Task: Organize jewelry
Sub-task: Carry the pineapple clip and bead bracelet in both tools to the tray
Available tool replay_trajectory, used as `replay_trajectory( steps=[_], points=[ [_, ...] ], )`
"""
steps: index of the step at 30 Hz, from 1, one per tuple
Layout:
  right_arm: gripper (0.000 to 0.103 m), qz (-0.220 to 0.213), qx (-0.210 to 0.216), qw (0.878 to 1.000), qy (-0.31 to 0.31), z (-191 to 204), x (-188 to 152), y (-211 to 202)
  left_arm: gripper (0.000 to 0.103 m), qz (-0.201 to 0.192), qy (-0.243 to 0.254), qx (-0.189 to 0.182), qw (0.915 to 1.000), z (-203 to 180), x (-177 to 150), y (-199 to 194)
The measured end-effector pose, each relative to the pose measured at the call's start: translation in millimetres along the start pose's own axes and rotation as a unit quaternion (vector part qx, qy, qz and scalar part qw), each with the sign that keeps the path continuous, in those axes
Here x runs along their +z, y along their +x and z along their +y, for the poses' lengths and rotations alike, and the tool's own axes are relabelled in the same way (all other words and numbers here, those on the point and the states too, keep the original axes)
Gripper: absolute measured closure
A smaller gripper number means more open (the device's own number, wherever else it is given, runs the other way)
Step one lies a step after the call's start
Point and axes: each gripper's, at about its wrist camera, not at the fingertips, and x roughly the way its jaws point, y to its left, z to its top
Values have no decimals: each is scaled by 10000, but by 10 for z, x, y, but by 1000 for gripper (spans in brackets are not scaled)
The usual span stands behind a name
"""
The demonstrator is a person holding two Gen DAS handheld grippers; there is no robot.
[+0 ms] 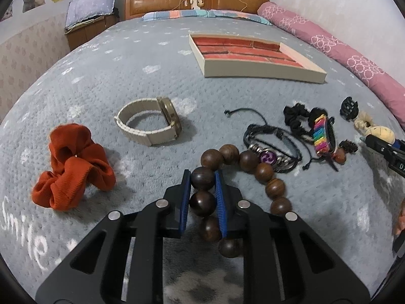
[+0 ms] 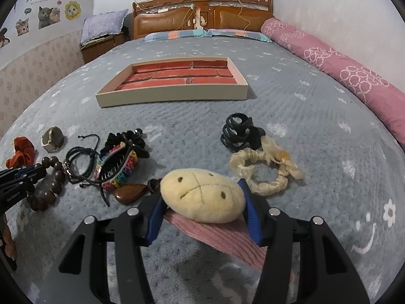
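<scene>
Left gripper (image 1: 202, 185): my blue pads are closed on the wooden bead bracelet (image 1: 253, 167); its free loop trails right on the blanket (image 1: 101, 81).
Right gripper (image 2: 202, 202): my fingers bracket the plush-face hair accessory (image 2: 202, 198) with pink knit band; contact looks firm, grip judged closed on it.
Step in hand: pick-up, both items seized near the bed surface.
Unsorted: orange scrunchie (image 1: 73, 169), beige watch (image 1: 152, 124), black cord bracelet (image 1: 276, 149), rainbow clip (image 1: 324, 133), black claw clip (image 2: 239, 135), cream scrunchie (image 2: 265, 171).
Tray (image 2: 174, 96): brick-lined, holds nothing, well beyond the pile.
Next move: lift clear, carry forward, release inside the tray wall.
</scene>
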Motion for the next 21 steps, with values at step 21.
replay_trajectory(
  steps=[21],
  points=[
    [49, -396, 341, 9986, -21, 109, 964, 205, 85, -792, 330, -399, 9955, -466, 1120, -238]
  ],
)
